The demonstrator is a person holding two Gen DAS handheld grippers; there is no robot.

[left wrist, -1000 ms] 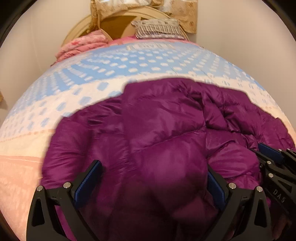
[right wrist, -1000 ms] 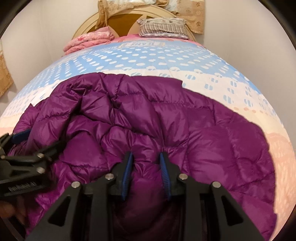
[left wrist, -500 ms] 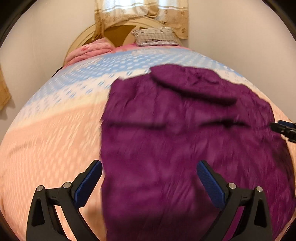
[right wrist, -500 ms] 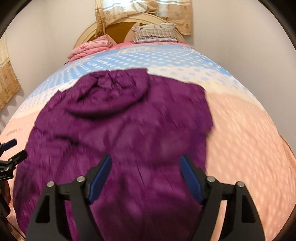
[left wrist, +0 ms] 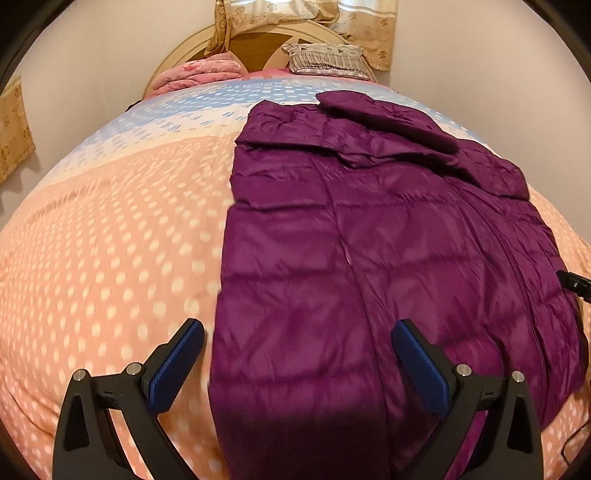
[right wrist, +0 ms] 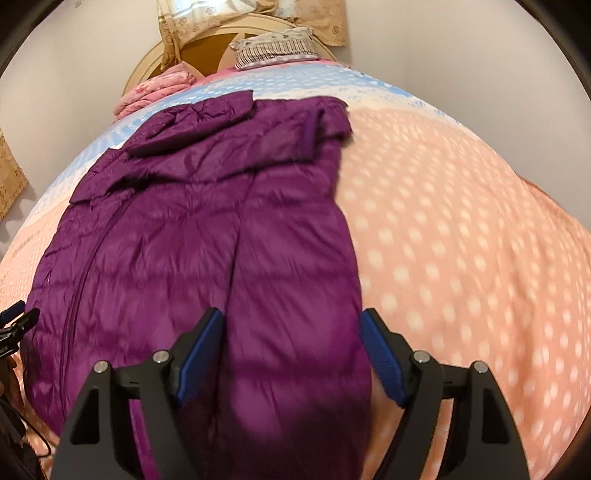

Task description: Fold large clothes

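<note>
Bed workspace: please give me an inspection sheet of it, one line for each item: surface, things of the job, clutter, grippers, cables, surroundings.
Surface: bedspread with pale dots, peach near the camera, blue toward the headboard.
Job's things: purple down jacket lies spread lengthwise on the bed, a sleeve folded across its far end.
Clutter: pink quilt and striped pillow at the head of the bed, apart from the jacket.
Grippers: left gripper open, holding nothing, above the jacket's near left edge; right gripper open, holding nothing, above its near right edge.
Cables: thin dark cable at the lower left of the right view.
Surroundings: rounded headboard, patterned curtain, plain walls.
</note>
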